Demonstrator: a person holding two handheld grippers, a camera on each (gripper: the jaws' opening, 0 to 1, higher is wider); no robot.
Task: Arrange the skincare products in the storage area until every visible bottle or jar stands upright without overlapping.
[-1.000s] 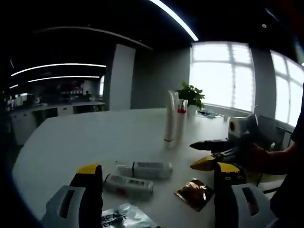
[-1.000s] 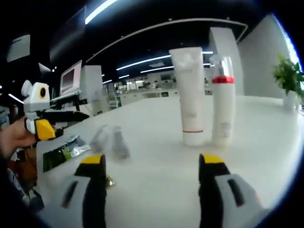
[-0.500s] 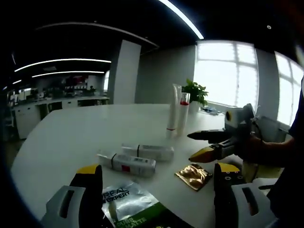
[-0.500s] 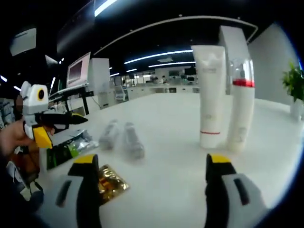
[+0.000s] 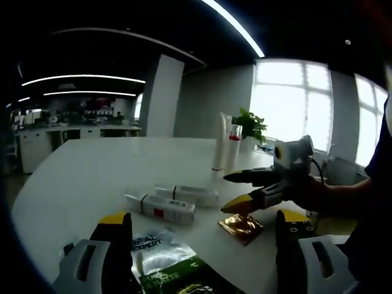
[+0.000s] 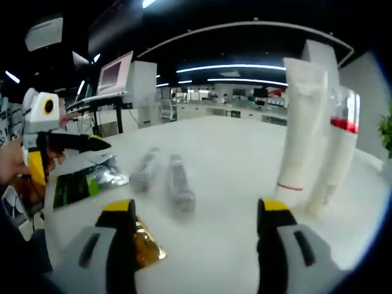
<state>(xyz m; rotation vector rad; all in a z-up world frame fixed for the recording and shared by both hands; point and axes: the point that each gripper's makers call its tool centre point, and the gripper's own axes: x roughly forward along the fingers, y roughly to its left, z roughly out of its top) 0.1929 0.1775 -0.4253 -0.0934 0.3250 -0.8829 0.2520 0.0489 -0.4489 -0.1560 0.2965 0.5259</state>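
Two white tubes lie side by side on the white table (image 5: 92,177): the nearer tube (image 5: 160,209) (image 6: 144,171) and the farther tube (image 5: 187,195) (image 6: 180,192). Two more stand upright and close together: a plain white tube (image 5: 218,149) (image 6: 299,147) and a clear-capped one with a red band (image 5: 233,147) (image 6: 335,151). My left gripper (image 5: 199,236) is open above a silver-green sachet (image 5: 168,263). My right gripper (image 6: 195,214) (image 5: 236,191) is open over the table, short of the lying tubes. In the right gripper view my left gripper (image 6: 98,144) shows at the left.
A gold foil sachet (image 5: 241,226) (image 6: 147,247) lies near my right gripper. The silver-green sachet (image 6: 86,184) lies at the left in the right gripper view. A potted plant (image 5: 250,125) stands behind the upright tubes. A person's hand (image 5: 318,193) holds the right gripper.
My right gripper has swung left, so the lying tubes sit nearer its centre and the upright tubes have slid right. The left gripper has drawn back, bringing the silver-green sachet into view.
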